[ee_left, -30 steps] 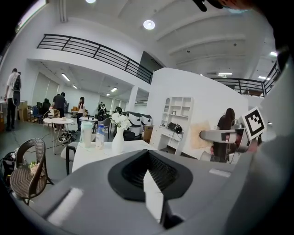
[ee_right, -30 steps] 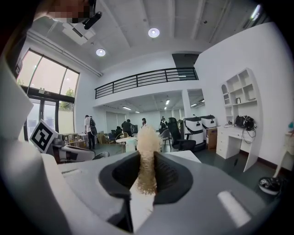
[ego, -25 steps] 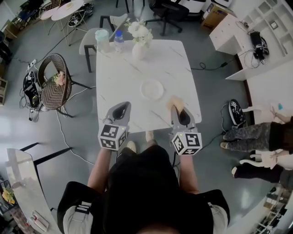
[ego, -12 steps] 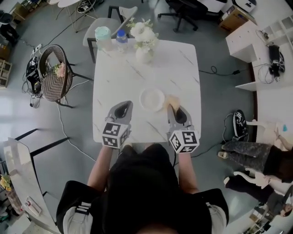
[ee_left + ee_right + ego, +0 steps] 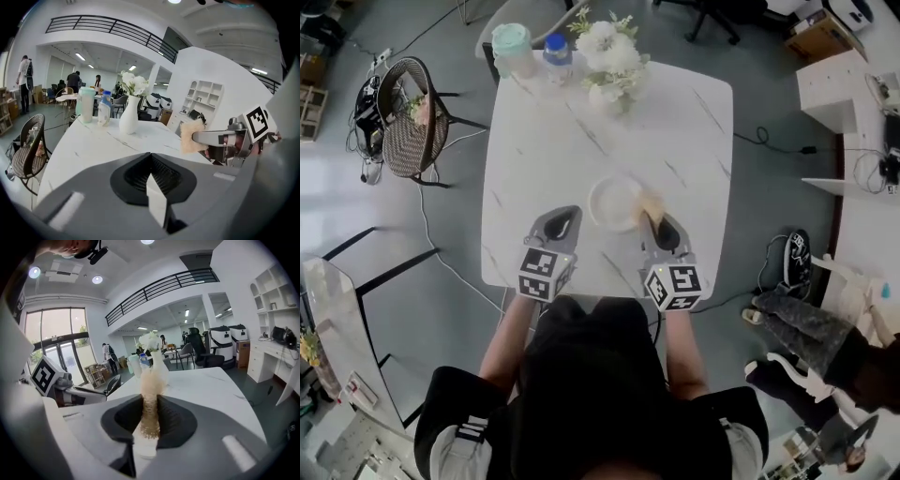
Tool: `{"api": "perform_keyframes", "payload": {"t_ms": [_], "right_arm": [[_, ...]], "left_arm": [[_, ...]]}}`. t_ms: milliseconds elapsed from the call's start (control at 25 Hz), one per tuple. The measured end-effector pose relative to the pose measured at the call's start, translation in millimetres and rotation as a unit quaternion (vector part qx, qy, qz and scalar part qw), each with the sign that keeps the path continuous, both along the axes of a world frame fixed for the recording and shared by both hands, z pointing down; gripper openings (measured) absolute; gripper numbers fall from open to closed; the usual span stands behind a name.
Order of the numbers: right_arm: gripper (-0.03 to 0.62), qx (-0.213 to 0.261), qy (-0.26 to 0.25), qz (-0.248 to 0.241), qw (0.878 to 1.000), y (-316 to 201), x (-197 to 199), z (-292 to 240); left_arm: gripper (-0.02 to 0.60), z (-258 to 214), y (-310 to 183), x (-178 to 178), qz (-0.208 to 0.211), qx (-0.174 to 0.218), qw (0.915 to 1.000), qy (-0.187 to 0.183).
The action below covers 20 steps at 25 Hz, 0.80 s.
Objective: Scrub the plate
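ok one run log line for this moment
left gripper shut, empty | right gripper shut on sponge | sponge at plate right edge

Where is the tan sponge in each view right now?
Head view: the tan fuzzy sponge sits just right of centre, by the round white plate's right rim.
Left gripper view: right of centre, clamped in the right gripper.
Right gripper view: dead centre, between the jaws.
Shared landmark: white vase of white flowers.

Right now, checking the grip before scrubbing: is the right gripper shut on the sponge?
Shut on the sponge: fingers of the right gripper pinch it from both sides.
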State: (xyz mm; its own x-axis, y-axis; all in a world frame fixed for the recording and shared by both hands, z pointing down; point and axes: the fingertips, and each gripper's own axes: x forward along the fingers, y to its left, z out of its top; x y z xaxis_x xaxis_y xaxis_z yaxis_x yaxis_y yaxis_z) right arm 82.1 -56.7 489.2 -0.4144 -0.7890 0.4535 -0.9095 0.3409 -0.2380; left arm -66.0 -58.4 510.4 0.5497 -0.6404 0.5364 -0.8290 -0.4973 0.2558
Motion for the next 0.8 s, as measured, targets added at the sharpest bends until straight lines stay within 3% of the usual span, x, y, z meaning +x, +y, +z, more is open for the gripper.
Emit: {"api": "perform_keyframes", "payload": {"t_ms": [280, 480, 520, 680, 800], "right_arm": [[0.078, -0.037, -0.005, -0.013, 0.999, -12.6, -2.4, 41.9], [0.078, -0.053, -0.006, -0.016, 0.998, -16.8, -2.1, 61.7], [0.078, -0.056, -0.006, -0.016, 0.998, -17.8, -1.7, 64.2], [0.078, -0.062, -0.006, -0.015, 0.998, -22.5, 0.9, 71.1], [0.078, -0.064, -0.007, -0.013, 0.998, -24.5, 2.7, 73.8]], "left_arm": [[0.006, 42.9, -7.0, 6.5, 0.002, -0.041, 0.9991, -0.005], [0.013, 76.7, -6.5, 10.5, -0.006, -0.1, 0.9949, -0.001], [0.076, 81.5, -5.5, 13.7, -0.004, -0.118, 0.993, 0.007], [0.187, 101.9, -2.3, 27.3, 0.002, -0.186, 0.9818, 0.039], [0.195, 114.2, -1.6, 30.8, 0.001, -0.208, 0.9776, 0.029]]}}
